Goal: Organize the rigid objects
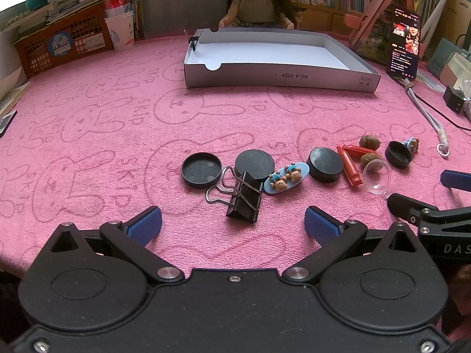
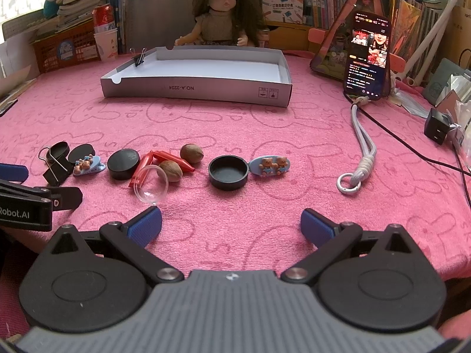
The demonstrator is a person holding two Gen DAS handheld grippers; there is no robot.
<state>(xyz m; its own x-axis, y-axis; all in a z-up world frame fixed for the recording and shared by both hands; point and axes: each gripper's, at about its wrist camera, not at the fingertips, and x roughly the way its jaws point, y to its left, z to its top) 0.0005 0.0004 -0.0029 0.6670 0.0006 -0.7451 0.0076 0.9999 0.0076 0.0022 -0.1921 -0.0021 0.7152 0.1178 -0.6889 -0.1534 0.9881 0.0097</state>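
A row of small items lies on the pink cloth: a black binder clip (image 1: 244, 198), black round lids (image 1: 201, 169) (image 2: 228, 172), a black puck (image 1: 325, 164) (image 2: 123, 163), blue bear hair clips (image 1: 286, 178) (image 2: 270, 165), red pieces (image 1: 348, 164) (image 2: 164, 160), two walnuts (image 2: 191, 153) and a clear dome (image 2: 150, 188). A white shallow box (image 1: 279, 78) (image 2: 194, 89) stands behind them with a small clip on its left wall (image 2: 139, 58). My left gripper (image 1: 232, 226) is open just before the binder clip. My right gripper (image 2: 231, 226) is open, near the black lid.
A doll (image 2: 220, 11) sits behind the box. A phone (image 2: 368, 56) leans at the right with a grey lanyard (image 2: 360, 147) and black cable. An orange basket (image 1: 61, 44), a can and a paper cup (image 1: 119, 29) stand at the back left.
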